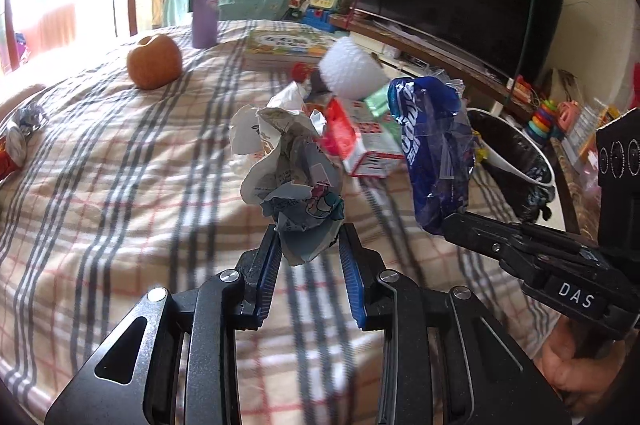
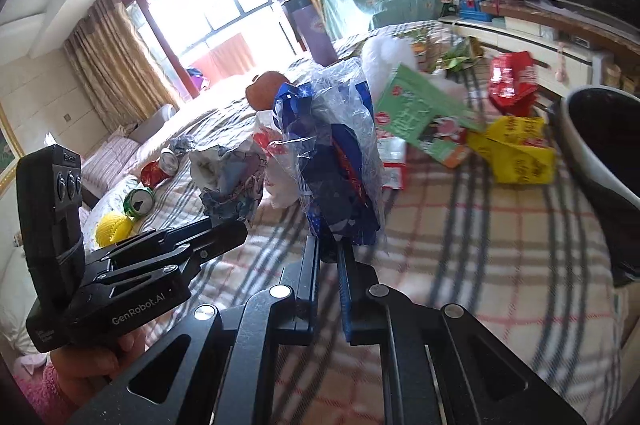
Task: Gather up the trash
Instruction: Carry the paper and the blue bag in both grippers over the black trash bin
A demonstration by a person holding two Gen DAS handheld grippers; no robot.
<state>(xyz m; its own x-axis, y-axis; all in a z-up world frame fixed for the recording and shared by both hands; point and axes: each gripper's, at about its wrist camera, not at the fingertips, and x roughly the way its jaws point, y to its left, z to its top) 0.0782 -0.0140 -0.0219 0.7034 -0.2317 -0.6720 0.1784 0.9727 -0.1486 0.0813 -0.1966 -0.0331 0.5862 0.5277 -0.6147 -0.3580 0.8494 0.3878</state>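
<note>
My left gripper (image 1: 308,230) is shut on a crumpled white printed wrapper (image 1: 288,161), held up above the plaid cloth (image 1: 120,165). Just to its right, my right gripper (image 2: 328,245) is shut on a crinkled blue and clear plastic bag (image 2: 340,161), also lifted off the cloth. In the left wrist view the blue bag (image 1: 432,145) hangs from the right gripper's (image 1: 448,221) tip. The right wrist view shows the left gripper (image 2: 240,225) with the wrapper (image 2: 228,177). A white bin with a black liner (image 1: 516,161) stands past the cloth's right edge (image 2: 592,153).
More litter lies ahead: a red and white carton (image 1: 360,141), white foam netting (image 1: 352,69), a green box (image 2: 420,105), a yellow packet (image 2: 516,153), a red wrapper (image 2: 512,81), cans (image 2: 140,201). An orange fruit (image 1: 154,61) and a purple flask (image 1: 205,5) stand farther back.
</note>
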